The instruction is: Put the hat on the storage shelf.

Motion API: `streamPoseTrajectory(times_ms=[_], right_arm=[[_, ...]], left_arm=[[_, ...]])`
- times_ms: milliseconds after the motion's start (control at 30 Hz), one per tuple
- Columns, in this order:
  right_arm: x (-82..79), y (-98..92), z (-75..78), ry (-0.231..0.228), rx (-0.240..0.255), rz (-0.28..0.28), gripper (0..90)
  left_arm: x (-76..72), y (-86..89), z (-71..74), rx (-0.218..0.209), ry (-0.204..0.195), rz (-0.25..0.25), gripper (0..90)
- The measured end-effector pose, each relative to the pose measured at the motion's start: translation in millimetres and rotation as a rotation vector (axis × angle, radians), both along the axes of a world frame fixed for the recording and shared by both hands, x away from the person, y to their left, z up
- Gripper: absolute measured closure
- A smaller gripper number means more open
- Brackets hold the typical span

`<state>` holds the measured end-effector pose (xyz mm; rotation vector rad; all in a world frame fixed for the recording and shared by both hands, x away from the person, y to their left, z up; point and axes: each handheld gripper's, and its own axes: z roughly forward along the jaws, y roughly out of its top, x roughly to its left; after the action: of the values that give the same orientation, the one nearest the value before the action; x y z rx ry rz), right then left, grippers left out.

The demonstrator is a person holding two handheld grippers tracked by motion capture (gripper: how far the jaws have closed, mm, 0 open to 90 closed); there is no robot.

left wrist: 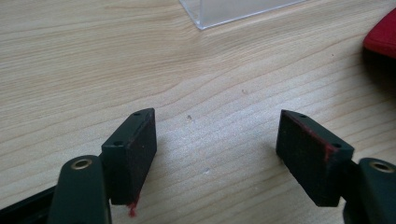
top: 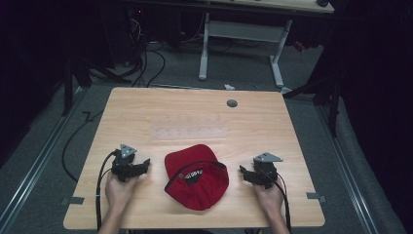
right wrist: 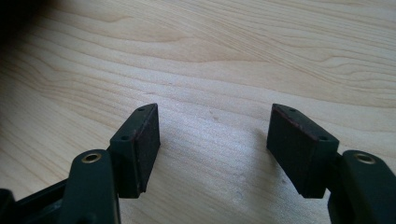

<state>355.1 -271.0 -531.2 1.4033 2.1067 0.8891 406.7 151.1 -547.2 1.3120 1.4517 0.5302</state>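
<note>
And here's the red cap (top: 197, 176), lying upside down near the front edge of the wooden bench (top: 146, 112), its dark lining and a label facing up. Left tongs (top: 144, 165) sit just beside the cap's left edge, apart from it, jaws pointed toward it; right tongs (top: 243, 173) sit just off the cap's right edge, also clear of the fabric. Both are wide open with nothing between the pads. In the left gripper view the left tongs (left wrist: 217, 154) hover over bare wood, with a red sliver of the cap (left wrist: 384, 35) at the far right and the corner of a clear plastic sheet (left wrist: 224, 11) beyond it. In the high view that clear plastic sheet (top: 190, 130) lies flat just behind the cap. The right tongs (right wrist: 215, 149) gape over plain bench grain. Behind the cap, toward the far edge, sits a small grey round plug (top: 232, 103).
</note>
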Motion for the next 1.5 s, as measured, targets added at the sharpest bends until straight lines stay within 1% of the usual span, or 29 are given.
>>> streamPoseTrajectory(times_ms=[100,200,667,967,1067,1133,1167,1200,1233,1267,1300,1333,1400,1433,1467,1500], right_arm=[[0.0,0.1,0.0,0.001,0.000,0.003,33.9],[-0.3,1.1,0.0,0.002,-0.003,0.018,33.3],[-0.9,1.3,0.4,0.005,-0.004,0.025,34.3],[-1.7,1.8,0.1,0.006,-0.003,0.028,32.3],[-2.8,2.2,0.1,0.004,0.003,0.018,32.6],[-3.3,2.2,0.2,0.006,0.005,0.019,33.1],[-4.1,2.1,0.4,0.003,-0.003,0.024,35.7],[-4.2,1.8,0.6,0.004,0.002,0.020,37.9],[-4.2,1.8,0.6,0.004,0.002,0.020,37.9],[-3.7,0.5,1.4,0.005,0.023,0.016,41.5],[-3.7,0.5,1.4,0.005,0.023,0.016,41.5],[-6.8,0.1,5.1,-0.032,0.054,0.004,44.8],[-10.1,0.9,9.7,-0.052,0.074,0.001,45.8],[-10.1,0.9,9.7,-0.052,0.074,0.001,45.8],[-13.3,1.8,13.7,-0.068,0.081,0.009,45.9],[-13.3,1.8,13.7,-0.068,0.081,0.009,45.9]], left_arm=[[0.0,-0.1,-0.2,0.002,-0.002,0.000,28.9],[-0.2,-0.5,-0.4,0.005,-0.003,-0.001,28.0],[-0.5,-0.7,-0.4,0.004,-0.002,0.003,27.6],[-0.7,-1.3,-0.3,0.001,-0.001,0.006,26.8],[-0.7,-1.3,-0.4,0.004,-0.001,0.005,26.8],[-0.6,-1.2,-0.3,0.001,0.000,0.006,26.9],[-0.7,-1.3,-0.4,0.003,-0.001,0.005,26.7],[-0.7,-1.2,-0.4,0.004,0.000,0.005,26.7],[-0.7,-1.2,-0.4,0.004,0.000,0.005,26.8],[-0.6,-1.2,-0.3,0.000,0.000,0.006,27.1],[-0.6,-1.1,-0.2,0.000,0.000,0.006,27.1],[-0.6,-1.1,-0.2,0.000,0.000,0.006,27.1],[-0.6,-1.1,-0.3,0.000,0.000,0.006,27.1],[-0.6,-1.1,-0.2,0.000,0.000,0.006,27.1],[-0.6,-1.0,-0.2,0.000,0.000,0.005,26.9],[-0.6,-1.2,-0.3,0.000,0.000,0.005,26.9]])
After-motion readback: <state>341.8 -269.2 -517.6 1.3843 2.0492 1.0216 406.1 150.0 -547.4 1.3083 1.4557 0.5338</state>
